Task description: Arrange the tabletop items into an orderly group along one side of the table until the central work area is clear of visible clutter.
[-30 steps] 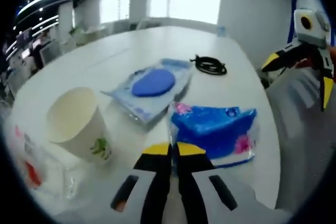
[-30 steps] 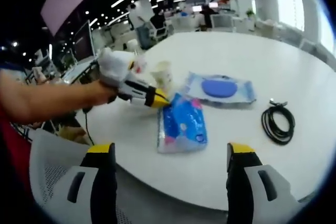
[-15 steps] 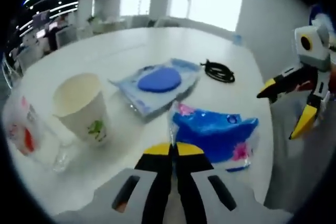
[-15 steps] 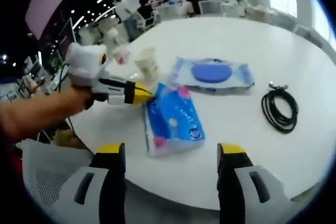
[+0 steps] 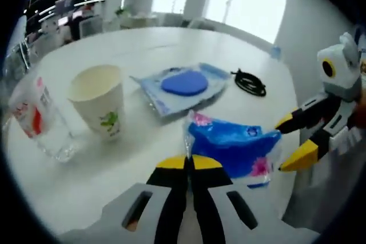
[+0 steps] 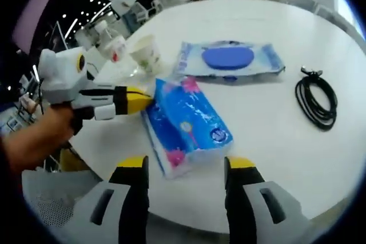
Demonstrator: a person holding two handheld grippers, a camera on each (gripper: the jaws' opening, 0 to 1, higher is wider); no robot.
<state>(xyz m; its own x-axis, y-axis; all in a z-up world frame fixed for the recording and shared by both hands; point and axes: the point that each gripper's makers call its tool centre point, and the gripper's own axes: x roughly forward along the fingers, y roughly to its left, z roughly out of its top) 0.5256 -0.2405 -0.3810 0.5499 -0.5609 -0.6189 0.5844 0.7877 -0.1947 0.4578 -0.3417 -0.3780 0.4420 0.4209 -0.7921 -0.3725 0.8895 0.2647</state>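
Note:
A blue tissue pack lies on the white table, and my left gripper is shut on its near edge. From the right gripper view, that left gripper pinches the corner of the tissue pack. My right gripper is open, its jaws standing on either side of the pack's near end, just short of it. That right gripper comes in from the right of the left gripper view, close to the pack's far end.
A paper cup and a clear plastic bottle stand left of the pack. A wet-wipes pack with a blue lid and a coiled black cable lie beyond. A person's hand holds the left gripper. The table edge is close.
The tissue pack has turned and slid along the table with the left gripper shut on it. The right gripper has come much closer to the pack, its jaws somewhat narrower.

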